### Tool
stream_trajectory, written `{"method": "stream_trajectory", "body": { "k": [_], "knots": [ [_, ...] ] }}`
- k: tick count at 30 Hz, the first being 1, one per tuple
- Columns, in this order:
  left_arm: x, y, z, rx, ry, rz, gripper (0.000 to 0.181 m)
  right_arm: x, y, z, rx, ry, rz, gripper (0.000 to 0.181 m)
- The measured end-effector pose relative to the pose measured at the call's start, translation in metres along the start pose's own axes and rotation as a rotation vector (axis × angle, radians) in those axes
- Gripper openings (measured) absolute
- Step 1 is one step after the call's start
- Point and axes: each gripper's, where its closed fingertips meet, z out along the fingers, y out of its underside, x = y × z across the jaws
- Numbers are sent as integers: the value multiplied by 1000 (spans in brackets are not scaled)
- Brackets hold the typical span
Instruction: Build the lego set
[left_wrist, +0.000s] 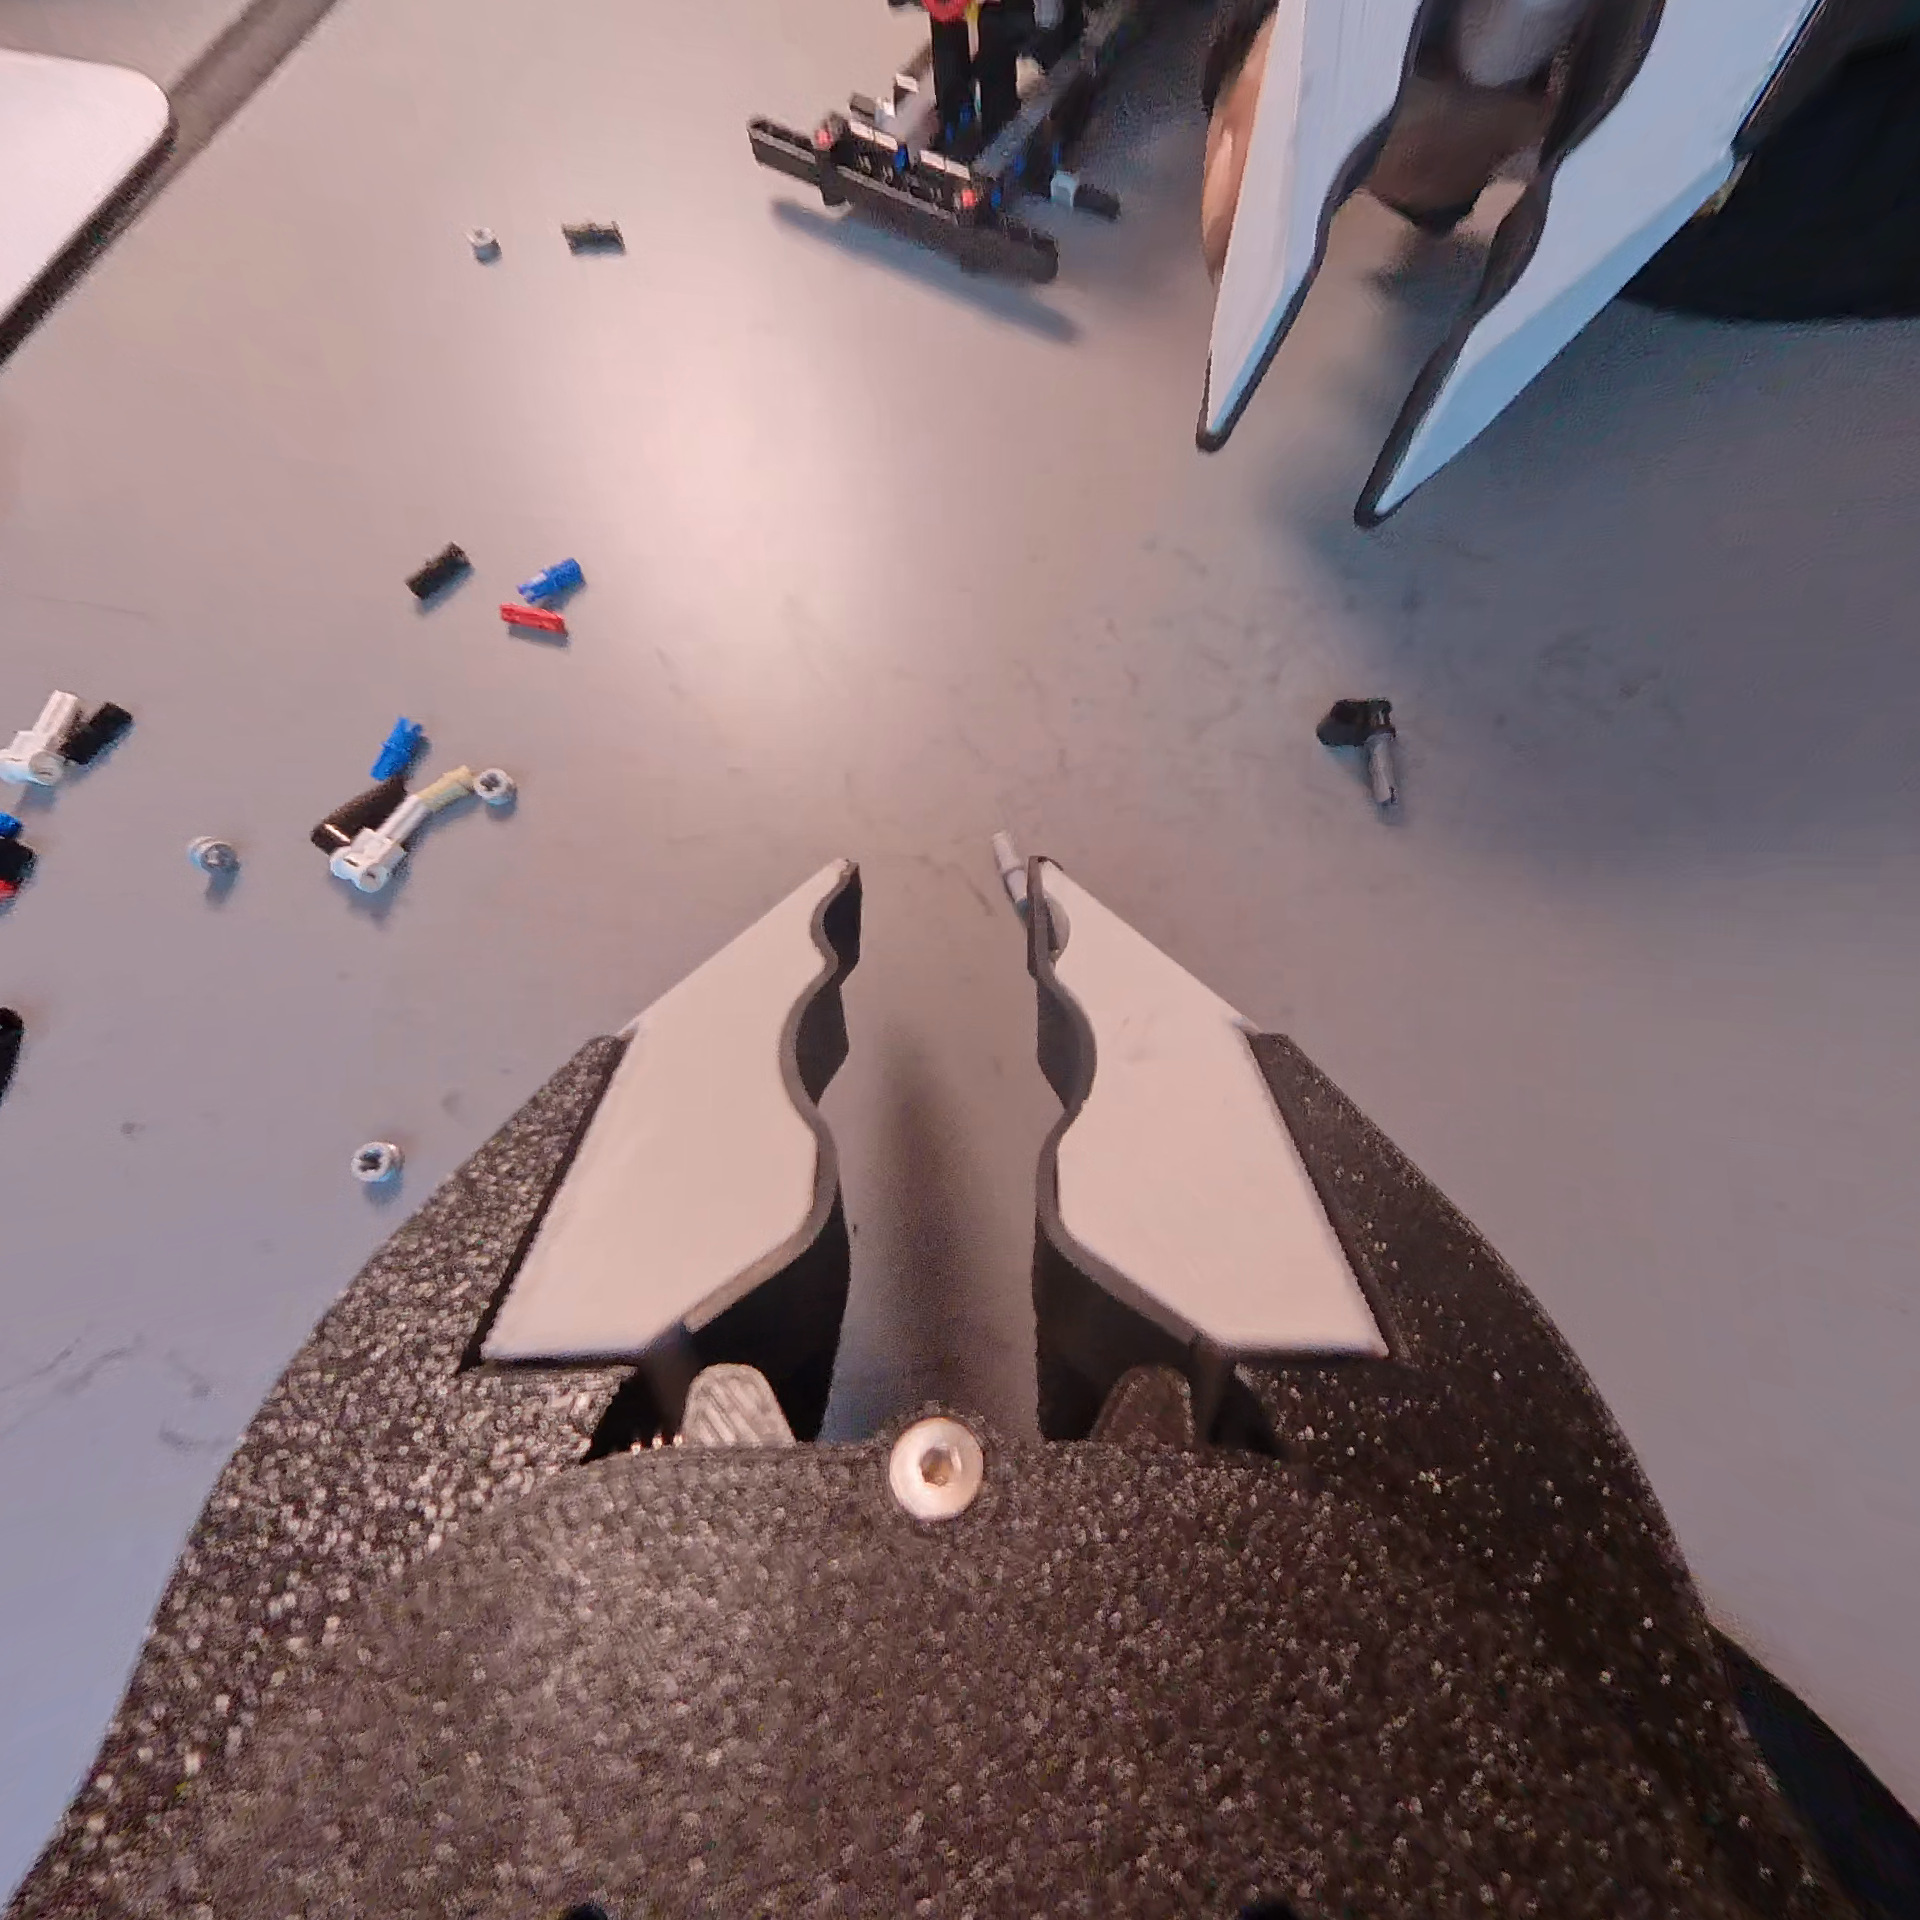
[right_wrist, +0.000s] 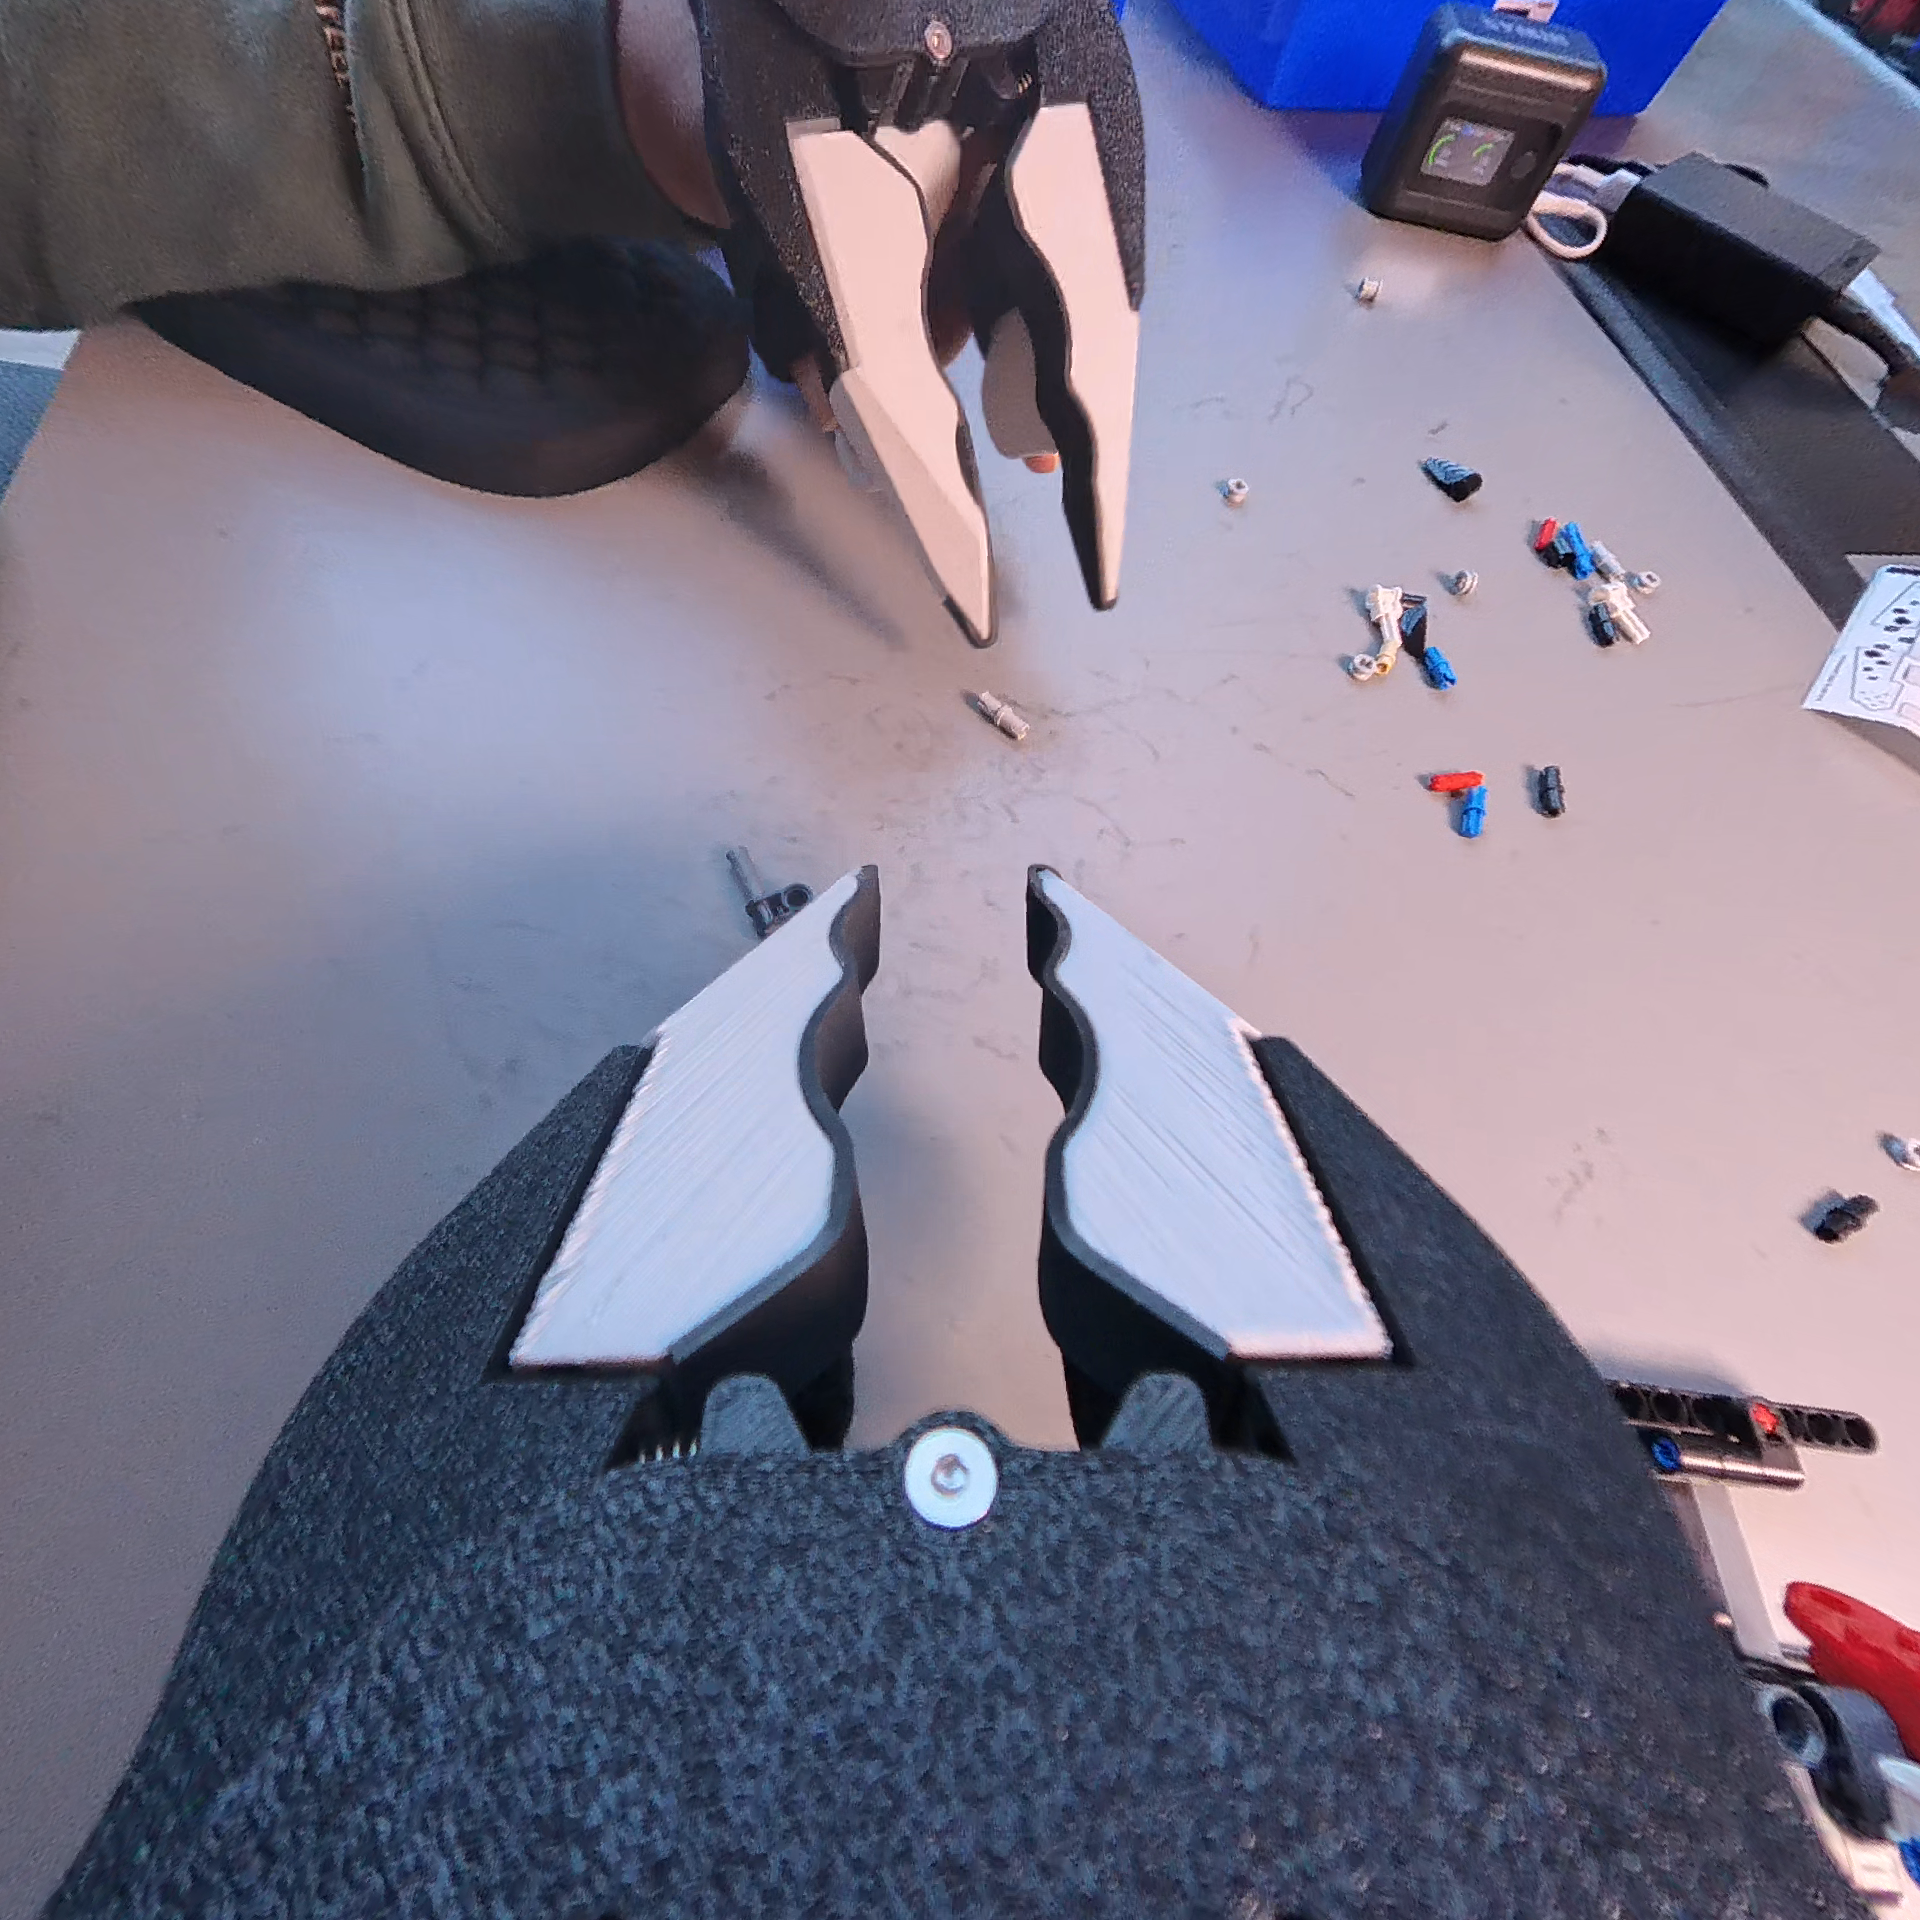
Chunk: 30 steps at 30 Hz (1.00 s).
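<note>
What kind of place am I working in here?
Probably a lab or workshop bench: a plain grey table strewn with small loose Lego pins, a blue bin, and an electronic device with a screen beside a black power brick.

Bright, even indoor light with soft glare and wide-angle distortion.
A pale sheen with a faint pink cast spreads over the grey table (left_wrist: 935, 499) in both wrist views. Shadows are soft and short beside the small loose pieces (right_wrist: 1455, 665). Straight edges bow toward the frame borders. The far gripper's fingers (right_wrist: 935, 499) are motion-blurred, and the assembled model (left_wrist: 935, 177) looks slightly soft.
</note>
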Motion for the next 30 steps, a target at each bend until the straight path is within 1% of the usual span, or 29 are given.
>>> {"method": "stream_trajectory", "body": {
  "k": [2,4,8,13,20,23,26,28,30],
  "knots": [
    [4,11,6,-64,12,21,29,-1,4,1,-17,-5,-8,27],
    [9,15,12,-97,28,35,26,-7,9,3,-46,-33,-20,27],
    [15,14,14,-92,56,37,14,-25,20,7,-114,-105,-54,25],
    [16,13,16,-96,59,36,5,-36,27,15,-174,-135,-81,25],
    [22,8,20,-90,69,55,4,-40,24,23,-200,-125,-74,20],
    [28,-2,19,-39,89,61,4,-46,21,27,-206,-130,-86,19],
    [45,-28,11,111,166,67,4,-50,13,27,-170,-135,-91,22],
    [56,-48,2,222,226,58,4,-38,1,20,-95,-98,-58,21],
    [65,-61,-6,302,263,61,4,-24,-18,7,29,-52,-35,21]
  ]
}}
